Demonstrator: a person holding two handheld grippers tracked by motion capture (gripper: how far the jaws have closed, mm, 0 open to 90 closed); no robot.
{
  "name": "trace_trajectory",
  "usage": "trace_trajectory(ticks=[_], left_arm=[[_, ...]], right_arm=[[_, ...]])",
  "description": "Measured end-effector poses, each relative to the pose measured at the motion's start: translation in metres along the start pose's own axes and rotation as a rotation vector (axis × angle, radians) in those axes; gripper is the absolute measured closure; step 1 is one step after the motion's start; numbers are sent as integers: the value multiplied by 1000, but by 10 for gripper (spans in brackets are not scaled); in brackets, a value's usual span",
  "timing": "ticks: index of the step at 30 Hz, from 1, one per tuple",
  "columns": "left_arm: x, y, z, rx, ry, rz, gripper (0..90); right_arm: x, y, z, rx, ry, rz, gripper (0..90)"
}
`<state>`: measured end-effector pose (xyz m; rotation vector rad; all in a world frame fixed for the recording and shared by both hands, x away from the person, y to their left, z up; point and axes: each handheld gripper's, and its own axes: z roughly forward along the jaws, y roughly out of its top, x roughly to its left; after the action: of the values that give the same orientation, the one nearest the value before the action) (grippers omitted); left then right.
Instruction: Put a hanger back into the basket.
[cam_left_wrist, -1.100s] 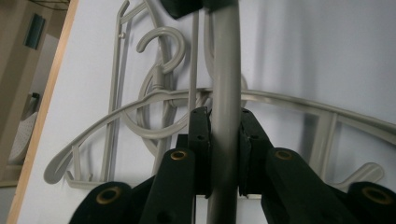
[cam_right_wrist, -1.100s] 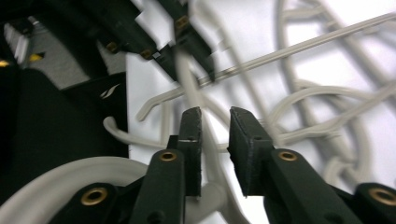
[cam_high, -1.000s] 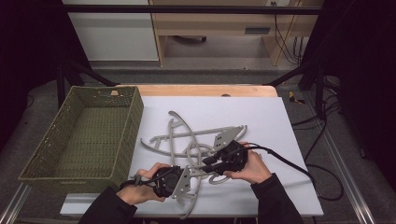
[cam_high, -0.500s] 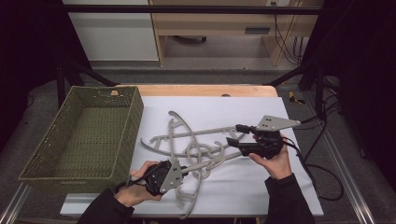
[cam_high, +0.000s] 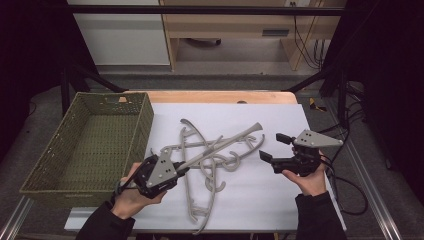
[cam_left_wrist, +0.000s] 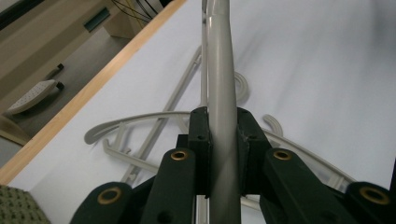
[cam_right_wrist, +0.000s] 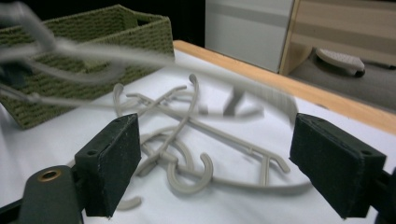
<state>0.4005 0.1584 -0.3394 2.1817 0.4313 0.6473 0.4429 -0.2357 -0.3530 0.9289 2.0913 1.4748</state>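
Left hand-held gripper (cam_high: 176, 170) clamped tight on slim grey plastic clothes hanger (cam_high: 220, 145), lifted clear of the grey hanger pile (cam_high: 212, 172) just beyond it. Right hand-held gripper (cam_high: 274, 148) just opened wide, nothing between jaws, now pulled off to the right, apart from the hanger. Handover done; probably heading for green woven basket (cam_high: 45, 170) left of the left gripper, on white desk (cam_high: 260, 200).

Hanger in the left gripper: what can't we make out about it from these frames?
- Lifted hanger: in the right gripper view it is a motion-blurred streak, shape unreadable.
- Left gripper view: the bar runs off the top edge; the left gripper covers its gripped stretch.
- High view: where it crosses the hanger pile, which hook belongs to it is unclear.
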Motion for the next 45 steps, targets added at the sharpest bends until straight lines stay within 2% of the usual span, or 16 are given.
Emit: trace_trajectory(ticks=[2,3,7,12,14,18,25,34,39,40,45], left_arm=[[8,2,-7,-29,11,-33,789],[12,3,-11,-37,19,-41,789],[30,6,-28,-56,40,-65,789],[56,6,-45,-56,65,-98,790],[67,3,-51,-60,74,-124,789],[87,-6,-63,-54,106,-148,789],[116,-28,-87,-53,143,-194,789],[151,-67,-120,-34,198,-260,789],[166,-88,-128,-24,236,-300,789],[168,-92,-130,-19,234,-318,789],[178,-112,-138,-5,256,-358,790]], right_arm=[[-1,-6,0,19,-12,-2,143],[-1,-10,0,33,-26,5,126],[-2,-15,-2,40,-31,11,116],[-2,-20,-4,47,-56,12,101],[-2,-22,-4,53,-60,18,96],[-2,-25,-4,60,-65,26,96],[-2,-27,-4,66,-65,25,96],[-1,-28,-2,76,-63,27,96],[-1,-28,0,81,-63,25,93],[-1,-28,0,81,-63,25,92],[-1,-28,-1,78,-64,26,92]])
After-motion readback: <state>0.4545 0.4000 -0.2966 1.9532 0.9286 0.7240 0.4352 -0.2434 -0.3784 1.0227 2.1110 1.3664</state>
